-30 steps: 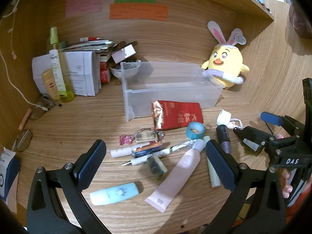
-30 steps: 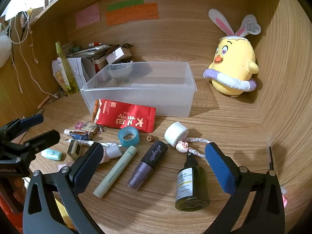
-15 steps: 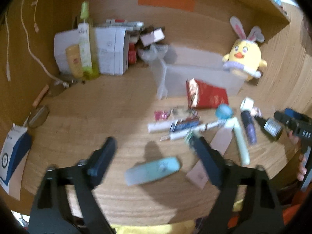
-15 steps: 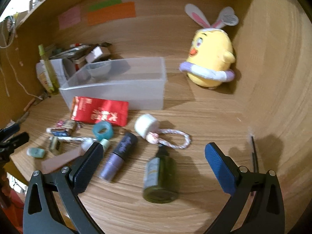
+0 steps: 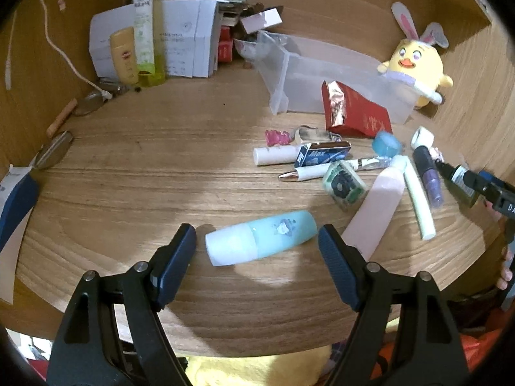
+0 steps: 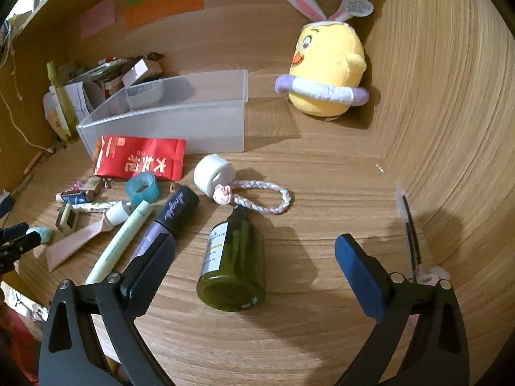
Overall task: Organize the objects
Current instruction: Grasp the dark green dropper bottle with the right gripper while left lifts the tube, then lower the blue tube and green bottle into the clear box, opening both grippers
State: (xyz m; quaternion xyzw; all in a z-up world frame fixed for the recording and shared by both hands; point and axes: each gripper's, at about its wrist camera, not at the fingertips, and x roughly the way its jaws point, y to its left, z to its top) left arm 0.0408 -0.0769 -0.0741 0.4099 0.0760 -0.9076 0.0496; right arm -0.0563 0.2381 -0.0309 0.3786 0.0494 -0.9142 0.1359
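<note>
Teal bottle [image 5: 260, 237] lies between the down-tilted left gripper's [image 5: 257, 251] parted, untouching jaws; right gripper [image 6: 254, 257] closing.

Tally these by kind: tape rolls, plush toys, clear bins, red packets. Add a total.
Tape rolls: 2, the blue roll and the white roll
Plush toys: 1, the plush toy
Clear bins: 1, the clear bin
Red packets: 1, the red packet
Total: 5
</note>
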